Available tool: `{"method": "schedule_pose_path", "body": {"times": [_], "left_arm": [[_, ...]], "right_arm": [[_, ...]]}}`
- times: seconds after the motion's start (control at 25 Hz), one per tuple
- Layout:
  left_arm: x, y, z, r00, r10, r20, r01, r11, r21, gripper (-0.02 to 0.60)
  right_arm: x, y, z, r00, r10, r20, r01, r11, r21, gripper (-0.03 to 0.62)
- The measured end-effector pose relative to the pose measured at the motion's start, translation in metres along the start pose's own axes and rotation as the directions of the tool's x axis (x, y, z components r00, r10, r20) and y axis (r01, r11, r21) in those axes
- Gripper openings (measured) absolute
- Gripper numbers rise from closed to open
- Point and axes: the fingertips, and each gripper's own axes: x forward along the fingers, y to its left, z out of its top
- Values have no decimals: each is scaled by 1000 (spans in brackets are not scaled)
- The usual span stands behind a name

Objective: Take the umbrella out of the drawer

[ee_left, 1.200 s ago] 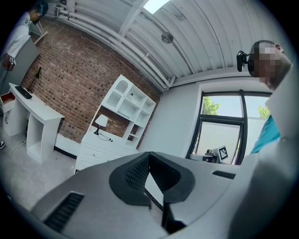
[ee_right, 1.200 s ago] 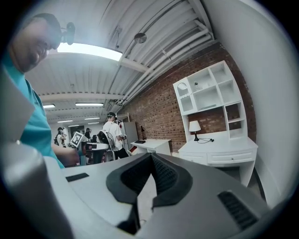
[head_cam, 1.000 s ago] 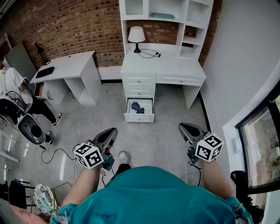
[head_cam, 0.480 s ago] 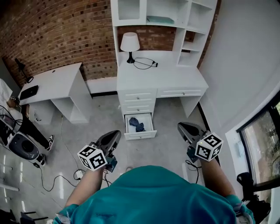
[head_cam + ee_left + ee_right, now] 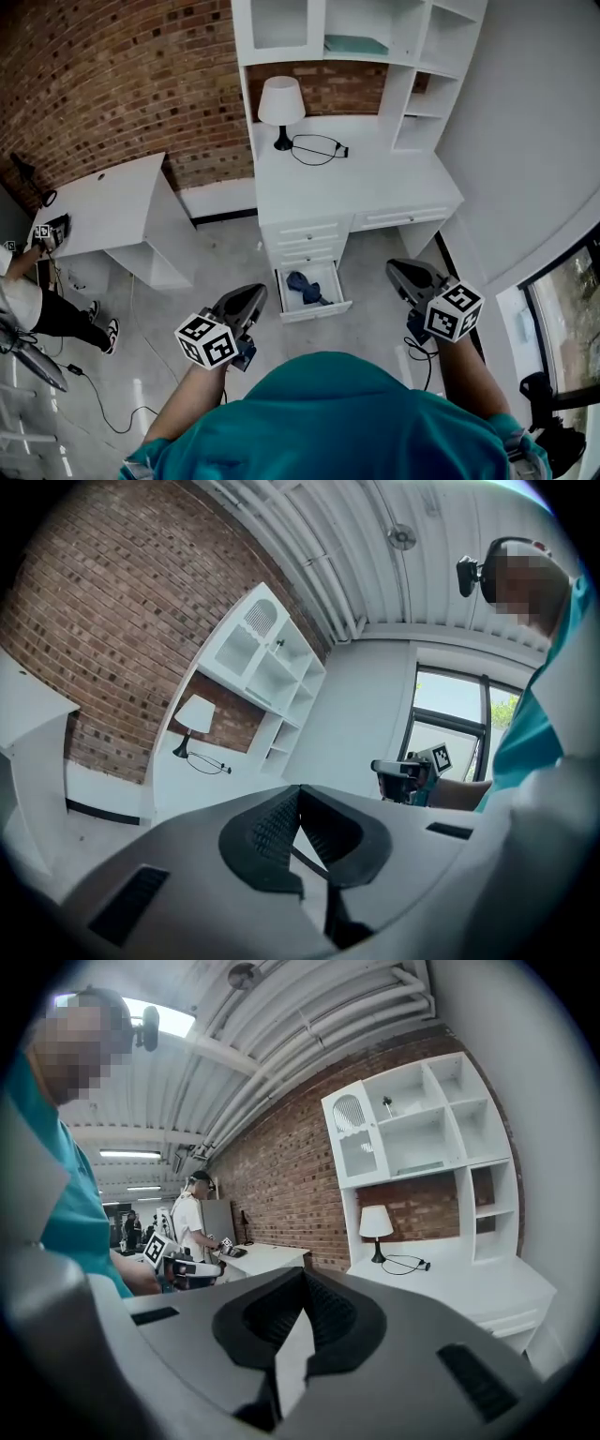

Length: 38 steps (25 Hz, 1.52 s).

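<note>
Under the white table (image 5: 375, 183) that stands against the red brick wall (image 5: 112, 84), the lowest white drawer (image 5: 320, 309) is pulled out over the grey floor (image 5: 217, 272). The dark blue umbrella (image 5: 305, 287) lies inside it as a loose bundle. On the tabletop a white-shaded lamp (image 5: 280, 103) stands beside a black looped cable (image 5: 317, 147).

The left gripper (image 5: 255, 292) is held in the air to the left of the drawer and well apart from the umbrella. Its jaws are together with nothing between them. The right gripper (image 5: 398, 269) is held to the right of the drawer, also clear of it, and its jaws meet at the tips on nothing.

A second white table (image 5: 103, 202) stands further left, and a person (image 5: 37, 305) is at the left edge.
</note>
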Motion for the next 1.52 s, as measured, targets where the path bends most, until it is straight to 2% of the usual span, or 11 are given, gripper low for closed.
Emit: {"method": "schedule_pose_path", "body": {"times": [0.2, 0.36, 0.52, 0.64, 0.72, 0.84, 1.08, 1.16, 1.28, 1.4, 1.52], "left_arm": [[40, 33, -7, 998, 33, -57, -32, 999, 10, 11], [83, 52, -11, 990, 107, -86, -106, 994, 18, 11], [133, 64, 3, 977, 204, -53, -205, 979, -12, 11], [163, 67, 14, 968, 250, -25, -251, 967, -44, 11], [175, 73, 25, 962, 274, -14, -274, 960, -48, 11], [174, 88, 31, 958, 285, -22, -285, 958, -31, 11], [162, 143, 30, 973, 223, -60, -220, 974, 46, 11], [160, 160, 27, 974, 203, -101, -195, 978, 80, 11], [166, 175, 19, 967, 177, -184, -144, 973, 179, 11], [182, 186, 2, 946, 172, -274, -83, 948, 307, 11], [203, 196, -34, 898, 198, -393, -6, 899, 439, 11]], "right_arm": [[31, -47, 0, 1000, 23, -12, -23, 999, 24, 21], [55, -105, 4, 996, 88, 4, -88, 995, 45, 21], [82, -166, 13, 984, 177, 5, -177, 984, 12, 21], [102, -202, 21, 969, 248, -5, -248, 969, -12, 21], [118, -220, 29, 963, 270, 3, -270, 963, -4, 21], [141, -226, 35, 961, 274, 25, -274, 962, 5, 21], [183, -211, 32, 980, 195, 32, -196, 980, 21, 21], [191, -204, 31, 986, 165, 32, -166, 985, 40, 21], [197, -198, 31, 991, 135, 10, -136, 990, 47, 21], [201, -201, 25, 992, 124, -18, -123, 992, 40, 21], [201, -212, 11, 992, 120, -32, -118, 992, 38, 21]]}}
